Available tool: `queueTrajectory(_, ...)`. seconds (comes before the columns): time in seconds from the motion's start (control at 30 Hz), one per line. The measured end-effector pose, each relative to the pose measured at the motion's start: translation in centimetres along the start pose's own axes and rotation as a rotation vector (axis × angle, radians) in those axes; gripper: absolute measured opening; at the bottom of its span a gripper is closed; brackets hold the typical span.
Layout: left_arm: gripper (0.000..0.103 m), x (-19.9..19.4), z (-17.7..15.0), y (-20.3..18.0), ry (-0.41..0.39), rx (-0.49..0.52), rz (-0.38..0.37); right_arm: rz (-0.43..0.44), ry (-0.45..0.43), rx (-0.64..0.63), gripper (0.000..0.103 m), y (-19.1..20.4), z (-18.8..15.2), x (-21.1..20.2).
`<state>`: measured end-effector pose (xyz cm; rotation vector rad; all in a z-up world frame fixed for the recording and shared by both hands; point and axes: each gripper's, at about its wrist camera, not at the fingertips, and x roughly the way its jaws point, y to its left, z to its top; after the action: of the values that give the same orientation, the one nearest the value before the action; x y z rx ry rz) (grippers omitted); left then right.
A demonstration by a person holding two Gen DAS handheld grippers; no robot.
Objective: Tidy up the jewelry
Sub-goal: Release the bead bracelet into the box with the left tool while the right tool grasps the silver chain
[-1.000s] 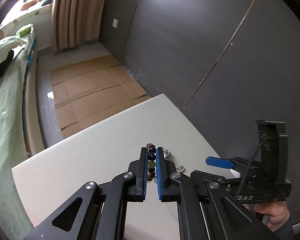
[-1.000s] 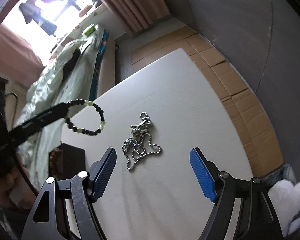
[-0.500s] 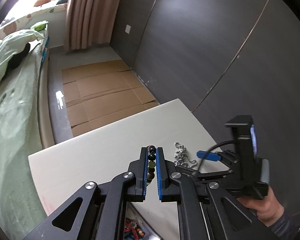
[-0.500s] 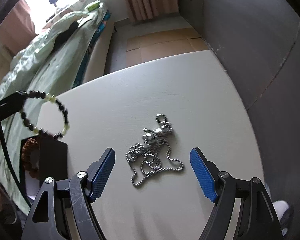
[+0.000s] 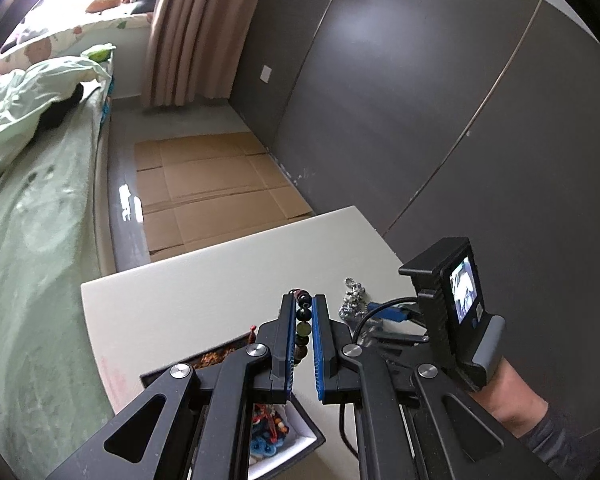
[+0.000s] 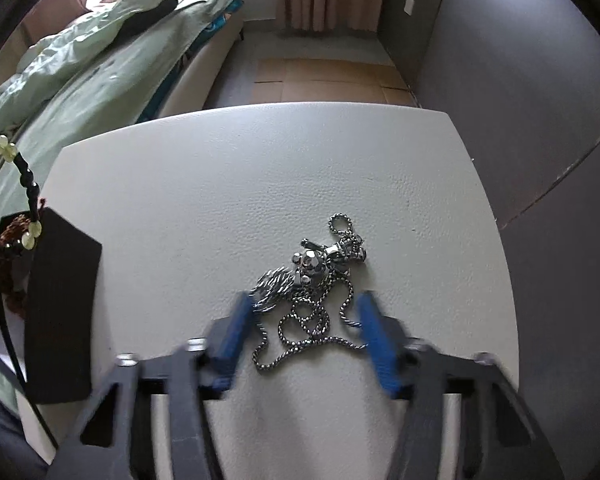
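My left gripper is shut on a black bead bracelet with pale green beads; the bracelet also hangs at the left edge of the right wrist view. It is held above an open black jewelry box with colourful beads inside; the box's dark wall shows in the right wrist view. My right gripper is open, low over the white table, its blue fingers on either side of a heap of silver chain necklace, seen also in the left wrist view.
The table's far edge drops to a floor with flattened cardboard. A bed with green bedding lies to the left. A dark grey wall stands close on the right.
My right gripper has dropped down and forward so its fingers now straddle the silver chain. My left gripper, still holding the bracelet, has pulled back over the jewelry box.
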<state>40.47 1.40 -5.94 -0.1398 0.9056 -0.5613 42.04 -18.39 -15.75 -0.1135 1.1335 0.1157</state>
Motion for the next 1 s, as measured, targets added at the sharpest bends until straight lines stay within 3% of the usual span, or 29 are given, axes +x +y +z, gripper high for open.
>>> queueTrajectory(0.07, 0.007, -0.5, -0.4, 0.2, -0.005, -0.002, -0.011, 0.008, -0.002, 0.004, 0.015, -0.4, -0.2, -0.3)
queueTrajectory(0.23, 0.007, -1.8, -1.4, 0.8, -0.027, -0.023, -0.01, 0.031, 0.008, 0.005, 0.011, -0.2, -0.7, -0.6)
queueTrajectory(0.27, 0.007, -2.0, -1.5, 1.1, -0.029, -0.026, -0.007, 0.028, 0.0, 0.0, 0.006, -0.1, -0.7, -1.0)
queueTrajectory(0.63, 0.008, -2.8, -2.9, 3.4, -0.033, -0.077, 0.014, 0.092, -0.116, 0.008, 0.006, 0.5, -0.8, -4.6)
queueTrajectory(0.83, 0.008, -1.7, -3.7, 4.6, 0.012, -0.099, 0.047, 0.114, -0.194, 0.027, 0.006, 0.4, -0.5, -7.9)
queueTrajectory(1.0, 0.008, -0.5, -4.4, 5.5, 0.056, -0.125, 0.032, 0.112, -0.263, 0.016, 0.006, 0.8, 0.4, -11.1)
